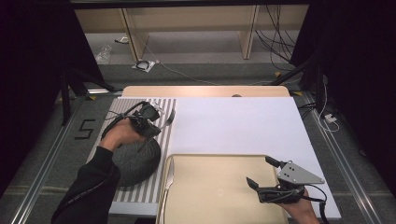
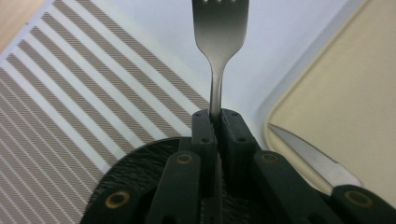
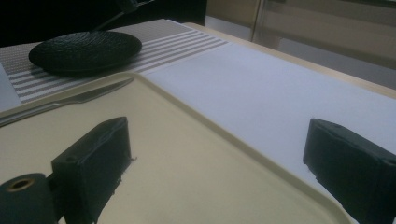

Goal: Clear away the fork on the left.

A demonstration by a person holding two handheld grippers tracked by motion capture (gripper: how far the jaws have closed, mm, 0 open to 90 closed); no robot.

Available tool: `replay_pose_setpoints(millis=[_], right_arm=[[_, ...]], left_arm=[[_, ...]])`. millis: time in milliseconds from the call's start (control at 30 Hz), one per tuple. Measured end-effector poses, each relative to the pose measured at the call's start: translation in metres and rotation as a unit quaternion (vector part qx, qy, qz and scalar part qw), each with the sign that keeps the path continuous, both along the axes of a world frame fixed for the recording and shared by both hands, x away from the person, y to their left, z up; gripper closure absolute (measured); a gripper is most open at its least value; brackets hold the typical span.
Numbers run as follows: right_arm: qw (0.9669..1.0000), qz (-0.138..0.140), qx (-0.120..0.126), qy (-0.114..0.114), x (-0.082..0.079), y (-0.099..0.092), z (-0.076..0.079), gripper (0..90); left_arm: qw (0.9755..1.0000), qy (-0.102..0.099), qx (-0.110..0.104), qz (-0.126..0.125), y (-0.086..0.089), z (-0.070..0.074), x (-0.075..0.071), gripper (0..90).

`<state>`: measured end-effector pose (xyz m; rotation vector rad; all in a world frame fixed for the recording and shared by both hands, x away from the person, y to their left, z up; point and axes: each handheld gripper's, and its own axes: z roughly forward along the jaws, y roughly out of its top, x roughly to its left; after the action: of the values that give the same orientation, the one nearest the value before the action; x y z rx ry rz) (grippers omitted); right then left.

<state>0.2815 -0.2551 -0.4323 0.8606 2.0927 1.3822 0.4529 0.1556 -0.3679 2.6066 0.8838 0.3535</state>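
Note:
My left gripper (image 1: 157,122) hovers over the striped placemat (image 1: 149,140), just above the far edge of a dark round plate (image 1: 135,163). It is shut on the handle of a silver fork (image 1: 170,116). In the left gripper view the fork (image 2: 219,37) sticks straight out from the pinched jaws, tines away. A knife (image 1: 168,175) lies along the left rim of the beige tray (image 1: 219,205). My right gripper (image 1: 260,171) is held open over the tray's right part, with nothing between its fingers (image 3: 93,158).
White sheet (image 1: 233,126) covers the table beyond the tray. The right gripper view has the plate (image 3: 86,50) and knife (image 3: 79,98) farther off. Shelving legs and cables lie on the floor beyond the table's far edge.

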Motion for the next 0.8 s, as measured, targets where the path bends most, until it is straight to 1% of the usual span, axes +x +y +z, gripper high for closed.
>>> replay_pose_setpoints(millis=[67, 100, 167, 233, 300, 333, 367, 400, 433, 500, 567, 633, 667, 733, 800], right_arm=[[1.0, 0.0, 0.0, 0.0, 0.0, 0.0, 0.0, 8.4], [1.0, 0.0, 0.002, -0.001, 0.0, 0.0, 0.0, 8.4], [1.0, 0.0, 0.0, 0.0, 0.001, 0.001, 0.0, 8.4], [1.0, 0.001, -0.004, 0.002, 0.0, 0.001, 0.0, 8.4], [1.0, 0.0, -0.004, 0.004, 0.0, 0.001, 0.0, 8.4], [1.0, 0.002, -0.002, 0.002, 0.0, 0.002, -0.001, 8.4], [1.0, 0.001, -0.003, 0.002, 0.0, 0.002, -0.001, 8.4], [1.0, 0.001, -0.002, 0.002, 0.0, 0.002, -0.001, 8.4], [1.0, 0.001, -0.002, 0.002, 0.0, 0.002, -0.001, 8.4], [1.0, 0.002, -0.002, 0.0, 0.0, 0.002, -0.001, 8.4], [1.0, 0.001, -0.001, 0.0, 0.0, 0.002, -0.001, 8.4], [1.0, 0.002, -0.003, 0.0, 0.0, 0.003, -0.001, 8.4], [1.0, 0.002, -0.008, 0.002, -0.001, 0.003, 0.0, 8.4], [1.0, 0.004, -0.005, -0.001, -0.001, 0.004, 0.0, 8.4], [1.0, 0.005, -0.004, -0.003, -0.002, 0.005, 0.001, 8.4]], left_arm=[[1.0, 0.004, -0.007, -0.004, -0.003, -0.001, -0.009, 84.3], [0.9998, 0.001, -0.017, -0.006, -0.004, -0.001, -0.014, 84.2], [0.9996, -0.002, -0.028, -0.01, -0.006, -0.003, -0.023, 84.2], [0.9993, 0.0, -0.031, -0.019, -0.01, -0.005, -0.032, 84.2], [0.9991, -0.001, -0.036, -0.022, -0.012, -0.006, -0.04, 84.2], [0.999, -0.001, -0.036, -0.028, -0.013, -0.007, -0.043, 84.3], [0.9988, 0.003, -0.037, -0.031, -0.015, -0.008, -0.046, 84.2], [0.9987, 0.008, -0.034, -0.037, -0.016, -0.008, -0.049, 84.3], [0.9987, 0.007, -0.031, -0.039, -0.017, -0.008, -0.054, 84.2], [0.9985, 0.007, -0.035, -0.041, -0.018, -0.007, -0.06, 84.3], [0.9981, 0.013, -0.039, -0.045, -0.019, -0.008, -0.067, 84.2], [0.9981, 0.016, -0.038, -0.045, -0.02, -0.01, -0.072, 84.2], [0.998, 0.02, -0.038, -0.046, -0.022, -0.012, -0.075, 84.2], [0.9973, 0.032, -0.039, -0.053, -0.025, -0.015, -0.081, 84.2], [0.9969, 0.04, -0.027, -0.062, -0.03, -0.018, -0.088, 84.2]])
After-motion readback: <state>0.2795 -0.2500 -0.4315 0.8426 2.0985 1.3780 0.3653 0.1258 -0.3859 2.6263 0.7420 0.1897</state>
